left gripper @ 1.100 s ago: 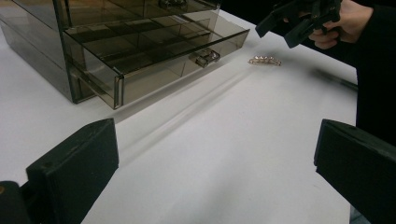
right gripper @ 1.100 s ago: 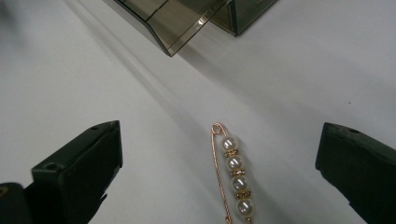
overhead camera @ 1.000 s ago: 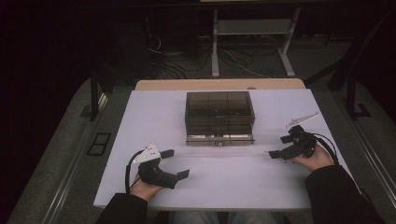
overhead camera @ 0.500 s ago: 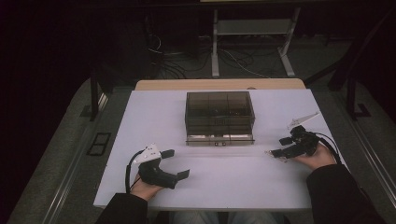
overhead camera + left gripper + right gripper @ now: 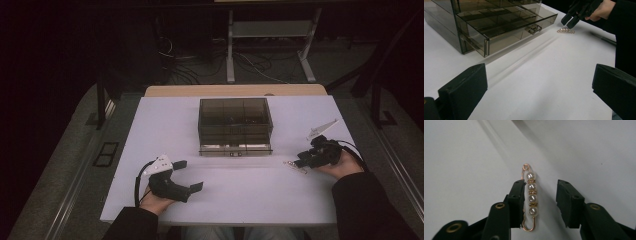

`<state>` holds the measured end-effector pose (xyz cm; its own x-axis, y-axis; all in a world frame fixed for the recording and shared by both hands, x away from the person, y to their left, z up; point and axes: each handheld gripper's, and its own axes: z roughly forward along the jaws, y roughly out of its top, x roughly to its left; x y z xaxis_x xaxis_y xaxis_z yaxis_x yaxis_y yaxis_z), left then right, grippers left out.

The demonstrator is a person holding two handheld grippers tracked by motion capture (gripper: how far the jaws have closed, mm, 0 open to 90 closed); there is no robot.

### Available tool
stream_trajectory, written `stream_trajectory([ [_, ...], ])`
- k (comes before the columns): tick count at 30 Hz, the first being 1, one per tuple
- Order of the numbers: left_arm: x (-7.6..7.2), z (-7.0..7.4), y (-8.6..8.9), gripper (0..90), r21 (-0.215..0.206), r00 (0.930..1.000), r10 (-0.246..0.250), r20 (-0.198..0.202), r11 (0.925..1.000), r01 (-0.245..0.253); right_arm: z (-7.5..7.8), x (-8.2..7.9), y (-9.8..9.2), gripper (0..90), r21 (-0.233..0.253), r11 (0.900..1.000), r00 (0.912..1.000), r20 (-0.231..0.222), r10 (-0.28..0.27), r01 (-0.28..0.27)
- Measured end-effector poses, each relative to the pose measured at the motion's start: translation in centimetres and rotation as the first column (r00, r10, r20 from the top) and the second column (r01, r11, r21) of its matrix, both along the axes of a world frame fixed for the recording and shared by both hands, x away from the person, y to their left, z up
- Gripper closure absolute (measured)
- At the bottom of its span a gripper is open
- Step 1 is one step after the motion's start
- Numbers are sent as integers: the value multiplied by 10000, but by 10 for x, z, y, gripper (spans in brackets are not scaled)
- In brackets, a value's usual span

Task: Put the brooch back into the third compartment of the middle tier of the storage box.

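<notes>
A gold safety-pin brooch with several pearls (image 5: 531, 195) lies flat on the white table (image 5: 240, 185), also seen in the high view as the brooch (image 5: 292, 164) and in the left gripper view as the brooch (image 5: 566, 30). My right gripper (image 5: 540, 202) is open and lowered over it, with one jaw on each side. Its left jaw sits against the pearls and its right jaw stands clear. In the high view my right gripper (image 5: 300, 162) is at the table's right. My left gripper (image 5: 189, 175) rests open at the front left, its jaws wide apart and holding nothing.
A smoky clear drawer box (image 5: 235, 125) stands mid-table, its lower drawer (image 5: 506, 22) pulled out a little towards me, with a small handle (image 5: 535, 28). A wooden ledge (image 5: 235, 90) runs behind the table. Dark floor and cables lie beyond.
My right gripper has moved a little left and down onto the brooch, so its jaws now straddle it. My left gripper has stayed where it was.
</notes>
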<state>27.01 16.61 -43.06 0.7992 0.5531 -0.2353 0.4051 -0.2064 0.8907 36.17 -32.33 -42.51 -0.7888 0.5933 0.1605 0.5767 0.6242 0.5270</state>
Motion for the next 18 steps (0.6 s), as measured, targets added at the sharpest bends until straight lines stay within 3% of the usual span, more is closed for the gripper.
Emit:
stream_trajectory([
  [18, 0, 0, 0, 0, -3, 10000, -2, -9, 10000, 2, -7, 1, 10, 764, -559, 9955, 9971, -144, 754, -761],
])
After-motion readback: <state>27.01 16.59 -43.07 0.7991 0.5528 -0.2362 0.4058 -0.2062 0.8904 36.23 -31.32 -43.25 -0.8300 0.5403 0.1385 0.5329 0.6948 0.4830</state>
